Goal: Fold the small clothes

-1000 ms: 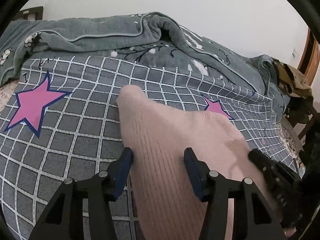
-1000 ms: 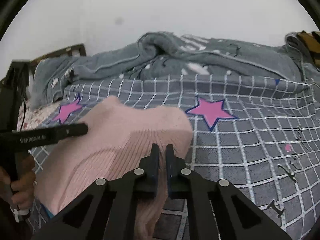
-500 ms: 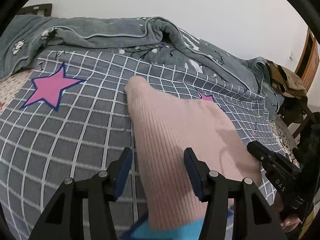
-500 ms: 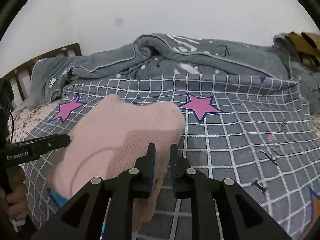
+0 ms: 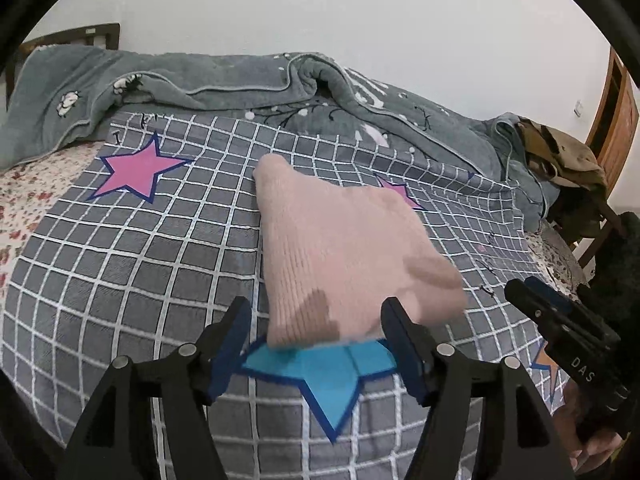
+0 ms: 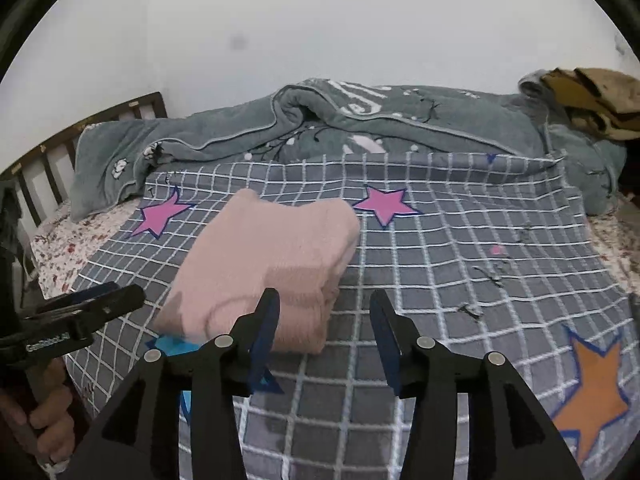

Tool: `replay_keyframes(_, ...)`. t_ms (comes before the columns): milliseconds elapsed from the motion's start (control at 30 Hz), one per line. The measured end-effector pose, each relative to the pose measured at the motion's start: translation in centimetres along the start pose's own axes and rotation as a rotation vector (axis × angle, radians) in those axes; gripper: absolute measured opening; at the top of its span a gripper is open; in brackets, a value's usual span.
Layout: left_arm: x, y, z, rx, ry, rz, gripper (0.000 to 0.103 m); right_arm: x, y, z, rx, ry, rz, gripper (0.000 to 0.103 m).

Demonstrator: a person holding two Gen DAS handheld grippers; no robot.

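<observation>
The folded pink knit garment (image 5: 340, 252) lay mid-bed on the grey checked sheet (image 5: 120, 264), its near edge blurred, perhaps just settling. The left gripper (image 5: 316, 344) and right gripper (image 6: 324, 332) were both opening, jaws apart and gripping nothing, the garment just beyond them

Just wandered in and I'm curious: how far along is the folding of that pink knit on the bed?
Done: the pink knit lies folded in a compact stack on the checked sheet. In hand: nothing; the left tool and right tool are both opening, neither touching the knit. Left: maybe a final tidy; no other small clothes waiting to be folded are clearly in view.
</observation>
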State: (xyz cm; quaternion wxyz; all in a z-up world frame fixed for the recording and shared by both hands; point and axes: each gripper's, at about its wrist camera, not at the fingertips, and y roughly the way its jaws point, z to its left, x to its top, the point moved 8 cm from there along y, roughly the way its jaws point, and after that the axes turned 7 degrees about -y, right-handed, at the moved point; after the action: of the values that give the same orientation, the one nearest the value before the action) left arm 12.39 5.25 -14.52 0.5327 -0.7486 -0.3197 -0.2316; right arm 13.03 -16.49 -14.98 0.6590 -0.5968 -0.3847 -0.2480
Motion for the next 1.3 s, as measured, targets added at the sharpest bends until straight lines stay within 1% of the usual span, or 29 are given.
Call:
replay_keyframes(33,-0.1,-0.5,-0.2,0.007,0.003,-0.008,0.069,-0.1,-0.6,-0.1,-0.002,-0.005,0.002,0.046)
replay_keyframes(67,-0.2,-1.1,-0.5,0.018,0.008,-0.022,0.073,-0.2,-1.2,-0.1,-0.002,-0.009,0.001,0.047)
replay_keyframes(133,-0.3,-2.4,-1.0,0.031,0.016,-0.051,0.078,-0.6,-2.5,-0.4,-0.016,-0.011,-0.002,0.063)
replay_keyframes(167,-0.4,-3.1,-1.4,0.034,0.018,-0.064,0.081,-0.7,-3.1,-0.5,-0.022,-0.011,-0.003,0.079)
replay_keyframes(200,-0.5,-3.6,-1.6,0.036,0.018,-0.069,0.081,-0.9,-3.9,-0.7,-0.024,-0.010,-0.013,0.089)
replay_keyframes(233,-0.6,-4.1,-1.8,0.037,0.019,-0.074,0.082,-1.0,-4.6,-0.8,-0.026,-0.009,-0.030,0.090)
replay_keyframes(300,-0.8,-5.2,-2.2,0.046,0.026,-0.089,0.086,-1.2,-6.0,-1.2,-0.050,-0.016,-0.055,0.096)
replay_keyframes(433,-1.4,-6.8,-3.0,0.056,0.050,-0.101,0.089,-1.6,-8.3,-1.7,-0.053,-0.015,-0.061,0.098)
replay_keyframes(533,-1.5,-7.8,-3.2,0.077,0.065,-0.117,0.090,-1.5,-9.6,-2.1,-0.064,-0.003,-0.074,0.099)
replay_keyframes(633,-1.8,-8.2,-3.4,0.081,0.071,-0.110,0.093,-1.6,-10.7,-2.4,-0.066,0.004,-0.077,0.100)
replay_keyframes(867,-2.2,-8.8,-3.3,0.094,0.072,-0.109,0.094,-2.0,-11.5,-2.7,-0.072,0.021,-0.076,0.100)
replay_keyframes(1133,-2.2,-9.4,-3.6,0.122,0.104,-0.129,0.094,-2.5,-11.5,-2.5,-0.066,0.026,-0.067,0.100)
replay_keyframes(1300,-2.1,-9.7,-3.5,0.123,0.097,-0.135,0.094,-2.5,-11.5,-2.3,-0.062,0.023,-0.063,0.100)
